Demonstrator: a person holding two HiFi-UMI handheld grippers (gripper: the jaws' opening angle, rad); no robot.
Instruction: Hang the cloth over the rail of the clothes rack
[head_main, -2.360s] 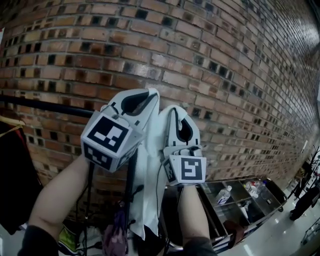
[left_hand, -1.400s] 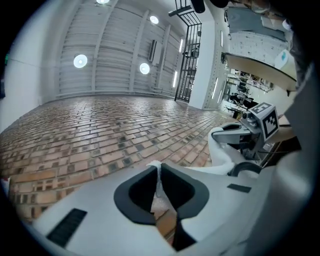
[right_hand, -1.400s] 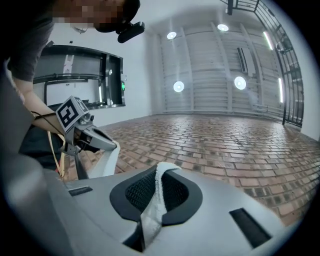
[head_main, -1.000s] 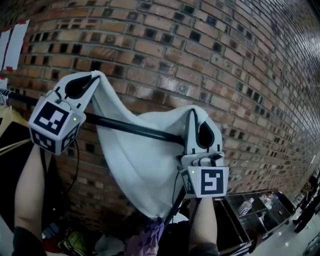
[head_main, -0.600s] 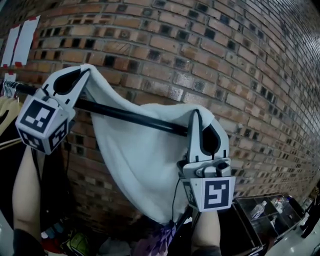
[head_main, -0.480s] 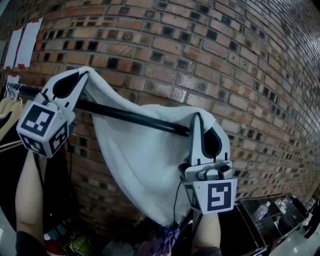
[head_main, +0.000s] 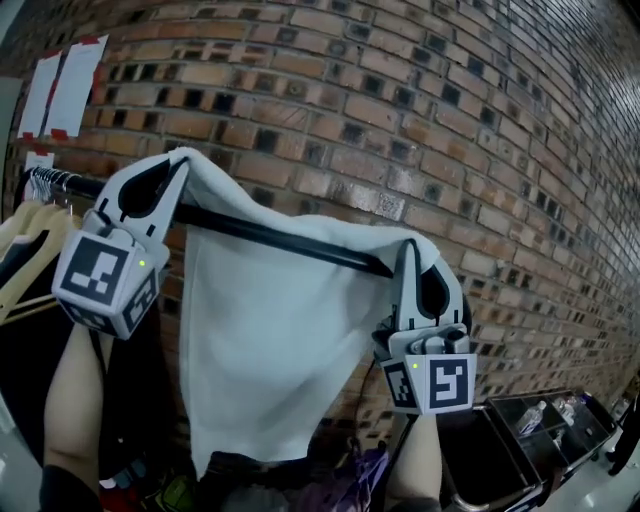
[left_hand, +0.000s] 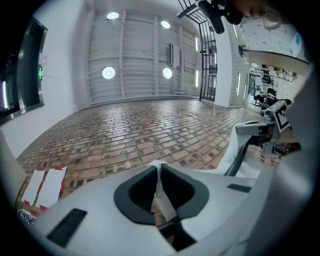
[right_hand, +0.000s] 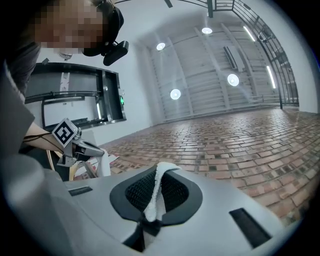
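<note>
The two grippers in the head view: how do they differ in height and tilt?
The left gripper is higher, with its tips clearly above the rail. The right gripper is lower, with its tips close to the rail's level. The left gripper leans to the right, while the right gripper stands nearly upright. Both are shut on the top edge of the white cloth, which is spread between them.
</note>
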